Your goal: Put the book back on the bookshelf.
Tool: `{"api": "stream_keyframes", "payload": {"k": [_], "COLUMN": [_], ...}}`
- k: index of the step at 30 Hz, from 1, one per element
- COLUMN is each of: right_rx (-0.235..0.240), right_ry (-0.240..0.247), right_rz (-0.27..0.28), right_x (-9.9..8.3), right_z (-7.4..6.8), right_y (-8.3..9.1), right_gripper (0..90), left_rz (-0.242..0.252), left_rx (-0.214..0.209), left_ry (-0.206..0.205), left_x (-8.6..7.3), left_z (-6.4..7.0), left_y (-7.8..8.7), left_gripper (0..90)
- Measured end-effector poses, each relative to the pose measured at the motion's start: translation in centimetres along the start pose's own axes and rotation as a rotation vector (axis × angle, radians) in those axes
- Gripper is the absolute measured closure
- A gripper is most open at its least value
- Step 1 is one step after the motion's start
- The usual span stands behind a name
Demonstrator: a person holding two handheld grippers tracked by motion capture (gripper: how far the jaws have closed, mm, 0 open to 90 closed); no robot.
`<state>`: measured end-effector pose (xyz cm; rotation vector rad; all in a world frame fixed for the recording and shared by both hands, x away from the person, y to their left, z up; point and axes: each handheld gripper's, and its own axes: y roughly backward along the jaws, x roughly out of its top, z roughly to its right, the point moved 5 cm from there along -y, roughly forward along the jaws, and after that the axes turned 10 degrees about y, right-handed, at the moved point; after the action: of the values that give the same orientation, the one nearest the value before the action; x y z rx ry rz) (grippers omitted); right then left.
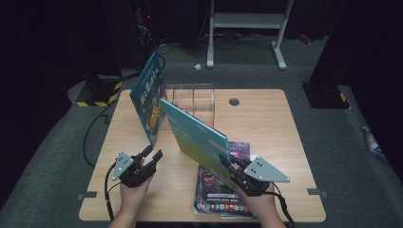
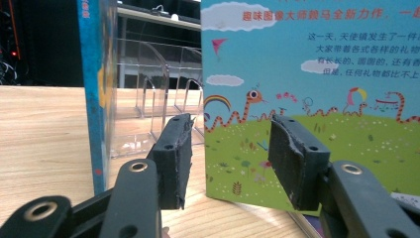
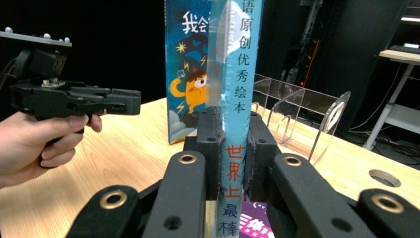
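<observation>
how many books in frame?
3, maybe more hidden in the stack. Dark blue book stands at the clear rack; light blue book is clamped in the right tongs; purple book lies flat beneath.

dark lab: black curtains (image 1: 57, 38), cabled equipment rack (image 1: 142, 23).

Each hand-held gripper is matte black: the left hand-held gripper (image 1: 153, 154) and the right hand-held gripper (image 1: 225, 161) both carry a grey three-cornered plate on top, dotted with small pale studs. A black cable trails from each. The jaws are chunky black bars with brass-ringed screw holes, ending in dark, rough-edged rubber pads (image 2: 174, 157). The forearms are bare, with no sleeves.
</observation>
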<state>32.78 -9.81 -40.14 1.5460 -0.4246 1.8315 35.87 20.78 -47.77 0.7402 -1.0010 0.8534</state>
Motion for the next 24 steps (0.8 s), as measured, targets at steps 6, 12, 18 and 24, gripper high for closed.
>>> {"api": "stream_keyframes", "payload": {"k": [6,12,18,24], "right_rx": [-0.019,-0.040,-0.054,-0.059], "right_ry": [-0.026,-0.050,-0.078,-0.085], "right_rz": [0.004,0.005,0.010,0.017], "right_x": [-0.1,-0.2,-0.3,-0.4], "right_z": [0.0,-0.2,-0.1,-0.3], "right_y": [-0.1,-0.2,-0.2,-0.3], "right_gripper": [80.7,80.6,80.6,80.5], "left_rz": [-0.009,-0.011,-0.013,-0.009], "left_rx": [-0.009,-0.021,-0.027,-0.030], "left_ry": [-0.012,-0.022,-0.028,-0.038], "left_x": [-0.1,-0.1,-0.2,0.0], "left_z": [0.3,0.8,1.1,1.4], "left_y": [-0.1,-0.2,-0.2,-0.1], "left_gripper": [51.3,50.0,49.3,48.3]}}
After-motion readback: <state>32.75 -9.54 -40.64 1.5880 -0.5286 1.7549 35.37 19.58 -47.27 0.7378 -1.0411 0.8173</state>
